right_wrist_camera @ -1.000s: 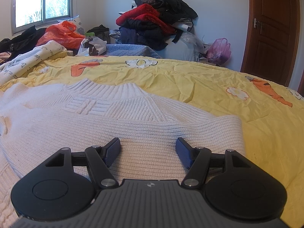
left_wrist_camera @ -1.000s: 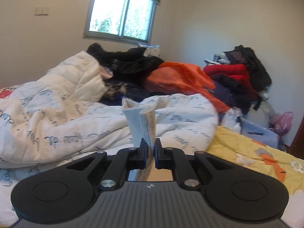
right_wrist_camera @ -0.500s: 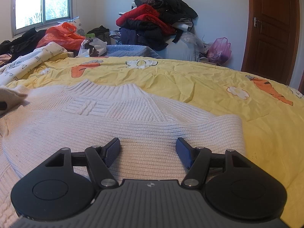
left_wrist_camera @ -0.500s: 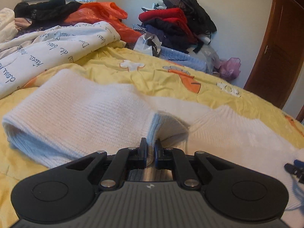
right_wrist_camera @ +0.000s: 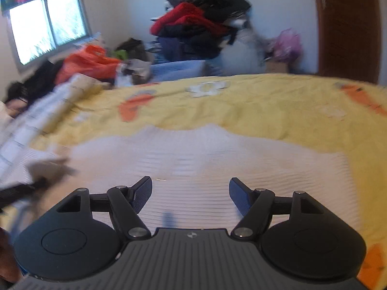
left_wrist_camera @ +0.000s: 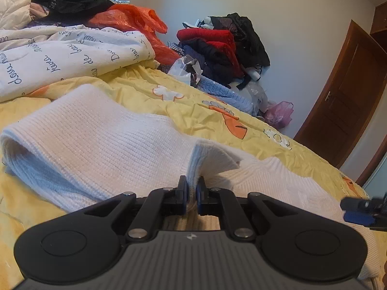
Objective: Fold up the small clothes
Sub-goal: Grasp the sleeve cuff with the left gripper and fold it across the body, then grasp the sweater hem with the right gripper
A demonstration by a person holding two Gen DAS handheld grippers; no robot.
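Note:
A white knit sweater lies on the yellow bedsheet. My left gripper is shut on the sweater's sleeve cuff and holds it over the sweater's body, the sleeve folded back in a loop. My right gripper is open and empty, just above the sweater's body, with the collar beyond it. The right gripper's blue pad shows at the right edge of the left wrist view. The right wrist view is blurred.
A white quilt with script print lies at the left. An orange bag and a pile of red and dark clothes sit at the far side. A brown door stands at the right.
My left gripper has carried the sleeve cuff from up near the quilt down and across over the sweater's body. My right gripper has lifted and tilted; its view is now blurred.

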